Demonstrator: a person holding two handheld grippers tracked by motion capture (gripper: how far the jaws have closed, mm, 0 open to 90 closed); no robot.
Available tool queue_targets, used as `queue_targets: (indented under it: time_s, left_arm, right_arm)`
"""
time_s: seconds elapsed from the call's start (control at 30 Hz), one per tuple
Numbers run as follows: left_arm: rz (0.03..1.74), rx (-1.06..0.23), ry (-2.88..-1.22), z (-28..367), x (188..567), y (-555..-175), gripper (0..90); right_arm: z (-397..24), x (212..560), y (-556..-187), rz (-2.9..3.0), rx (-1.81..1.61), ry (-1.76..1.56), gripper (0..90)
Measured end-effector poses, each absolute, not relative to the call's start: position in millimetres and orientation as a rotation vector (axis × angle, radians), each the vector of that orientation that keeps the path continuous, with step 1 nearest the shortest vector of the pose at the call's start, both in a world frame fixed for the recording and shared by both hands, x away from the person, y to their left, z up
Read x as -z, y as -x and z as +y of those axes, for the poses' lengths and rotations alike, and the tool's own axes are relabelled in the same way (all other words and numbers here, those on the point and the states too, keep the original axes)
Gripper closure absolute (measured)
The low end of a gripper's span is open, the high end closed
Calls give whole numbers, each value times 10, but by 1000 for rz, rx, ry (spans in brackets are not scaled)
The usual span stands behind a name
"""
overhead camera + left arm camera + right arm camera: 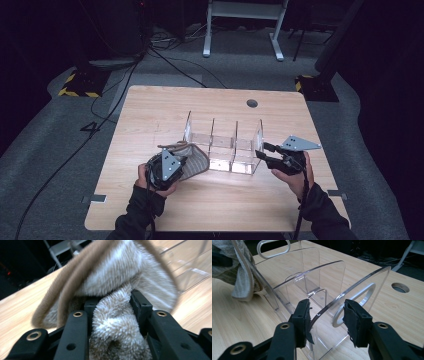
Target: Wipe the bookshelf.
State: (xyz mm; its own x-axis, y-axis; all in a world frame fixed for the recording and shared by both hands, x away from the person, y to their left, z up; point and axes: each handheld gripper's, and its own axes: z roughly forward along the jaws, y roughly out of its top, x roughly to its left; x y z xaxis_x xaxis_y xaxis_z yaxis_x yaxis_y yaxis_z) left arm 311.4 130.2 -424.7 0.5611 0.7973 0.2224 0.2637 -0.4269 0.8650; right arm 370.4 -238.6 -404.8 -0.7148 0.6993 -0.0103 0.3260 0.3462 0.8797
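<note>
A fluffy beige slipper (196,159) with a brown rim hangs just left of a clear acrylic organizer (222,145) at the table's middle. My left gripper (172,166) is shut on the slipper's plush lining (117,322), which bulges between the jaws of the left gripper (112,302). In the right gripper view, the organizer's end wall (362,285), with its handle cutout, stands between the jaws of the right gripper (325,315), which is open around it. The right gripper (263,153) sits at the organizer's right end. The slipper (239,277) touches the organizer's far end.
The organizer has several upright dividers (312,272). A round cable hole (252,103) lies in the wooden table (150,110) behind it. On the floor beyond are cables (170,60), a white desk frame (245,30) and yellow-black striped bases (80,86).
</note>
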Motion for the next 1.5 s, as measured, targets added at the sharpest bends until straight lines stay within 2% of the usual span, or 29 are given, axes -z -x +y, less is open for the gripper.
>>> queue_targets:
  time_s: [0.27,0.53,0.73,1.03,1.37,1.5]
  left_arm:
    - [715,-755,-2001,788,4257,-3101,647]
    - [583,-673,-2038,-8,4384,-3116,648]
    - [541,-643,-2047,-275,4450,-3143,653]
    - [534,-706,-2100,-20,4428,-3140,672]
    - [707,-854,-2133,888,4367,-3111,670]
    - [810,-835,-2098,1225,4382,-3140,667]
  right_arm:
    - [-2347,4042,-3671,2226,-1314,-906,568]
    - [-2325,4039,-3655,2222,-1307,-914,570]
    - [-2318,4040,-3651,2223,-1309,-911,570]
    - [-2326,4038,-3657,2230,-1312,-906,568]
    - [-2326,4035,-3651,2233,-1314,-903,568]
    - [-2328,4033,-3653,2235,-1314,-901,568]
